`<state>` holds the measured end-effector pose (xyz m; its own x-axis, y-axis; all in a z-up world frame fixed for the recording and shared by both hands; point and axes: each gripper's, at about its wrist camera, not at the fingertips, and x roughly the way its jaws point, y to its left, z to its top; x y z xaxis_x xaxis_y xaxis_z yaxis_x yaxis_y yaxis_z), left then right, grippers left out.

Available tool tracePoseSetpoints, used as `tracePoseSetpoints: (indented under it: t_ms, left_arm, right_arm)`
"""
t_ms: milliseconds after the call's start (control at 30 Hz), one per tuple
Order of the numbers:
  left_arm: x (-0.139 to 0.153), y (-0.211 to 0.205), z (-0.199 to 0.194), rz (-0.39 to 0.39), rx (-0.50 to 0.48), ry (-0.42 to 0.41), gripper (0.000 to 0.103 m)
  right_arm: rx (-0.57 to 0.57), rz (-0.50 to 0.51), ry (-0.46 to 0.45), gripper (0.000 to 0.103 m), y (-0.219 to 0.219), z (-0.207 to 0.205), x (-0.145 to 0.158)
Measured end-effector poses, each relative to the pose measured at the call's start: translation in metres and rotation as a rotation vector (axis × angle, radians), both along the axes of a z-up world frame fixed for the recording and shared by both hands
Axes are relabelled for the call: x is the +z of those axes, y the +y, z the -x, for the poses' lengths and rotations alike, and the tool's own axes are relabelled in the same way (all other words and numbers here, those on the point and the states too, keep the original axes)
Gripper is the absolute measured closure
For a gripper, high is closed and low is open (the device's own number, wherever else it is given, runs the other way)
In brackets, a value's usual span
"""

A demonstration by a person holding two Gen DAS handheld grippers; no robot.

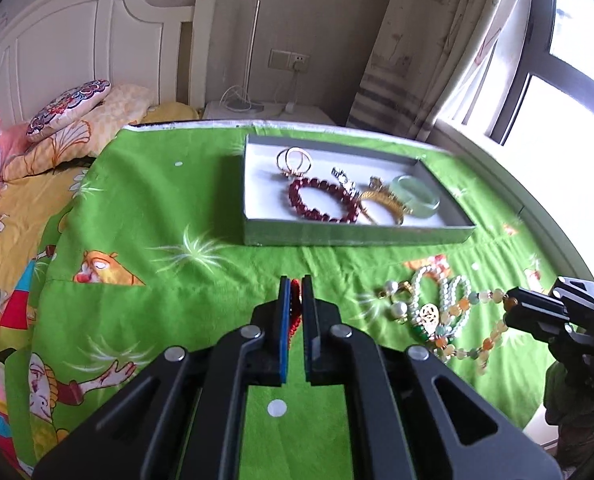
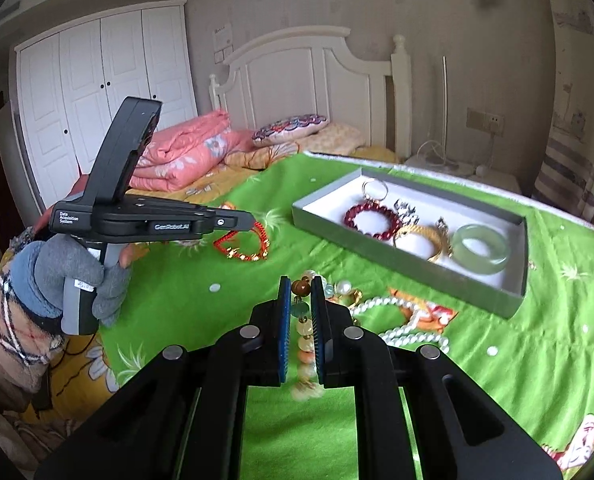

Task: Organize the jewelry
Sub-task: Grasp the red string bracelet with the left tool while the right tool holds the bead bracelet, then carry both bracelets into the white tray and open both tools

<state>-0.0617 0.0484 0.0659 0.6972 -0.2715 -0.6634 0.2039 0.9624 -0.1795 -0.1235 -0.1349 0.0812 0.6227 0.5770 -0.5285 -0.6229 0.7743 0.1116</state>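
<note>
My left gripper (image 1: 296,282) is shut on a red cord bracelet (image 1: 295,310). In the right wrist view that left gripper (image 2: 251,221) holds the red cord bracelet (image 2: 244,245) lifted off the green cloth. My right gripper (image 2: 301,281) is shut on a strand of orange and pale green beads (image 2: 301,312). From the left wrist view the right gripper (image 1: 512,307) pulls the bead strand (image 1: 493,336) out of a jewelry pile (image 1: 429,306). A grey tray (image 1: 357,236) holds a dark red bead bracelet (image 1: 321,200), gold rings (image 1: 295,160), a gold bangle (image 1: 381,204) and a jade bangle (image 1: 415,198).
White pearl bracelets (image 2: 397,320) and pearl earrings lie on the green cloth (image 2: 177,312) in front of the tray (image 2: 397,268). A gloved hand (image 2: 77,280) grips the left tool. Pillows and a pink quilt (image 2: 185,148) lie on the bed behind.
</note>
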Motion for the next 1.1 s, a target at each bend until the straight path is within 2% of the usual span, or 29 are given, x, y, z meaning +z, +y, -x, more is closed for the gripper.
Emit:
tracePoseSetpoints:
  t_ms: [200, 333, 533, 900, 1100]
  left_arm:
    - [0.013, -0.001, 0.008, 0.033, -0.025, -0.014, 0.098]
    - [0.017, 0.001, 0.004, 0.092, -0.057, 0.009, 0.098]
    - [0.018, 0.001, -0.008, 0.119, -0.078, 0.04, 0.098]
    - [0.024, -0.006, -0.042, 0.192, -0.104, 0.084, 0.098]
    - [0.024, -0.023, -0.065, 0.205, -0.108, 0.106, 0.098]
  right_arm:
    - [-0.013, -0.009, -0.032, 0.092, -0.005, 0.0, 0.014]
    - [-0.019, -0.002, -0.048, 0.092, -0.005, -0.003, 0.02]
    - [-0.026, 0.01, -0.067, 0.092, -0.004, -0.015, 0.025]
    - [-0.076, 0.023, -0.089, 0.092, -0.003, -0.058, 0.038]
    - [-0.102, 0.003, -0.06, 0.092, -0.008, -0.092, 0.039]
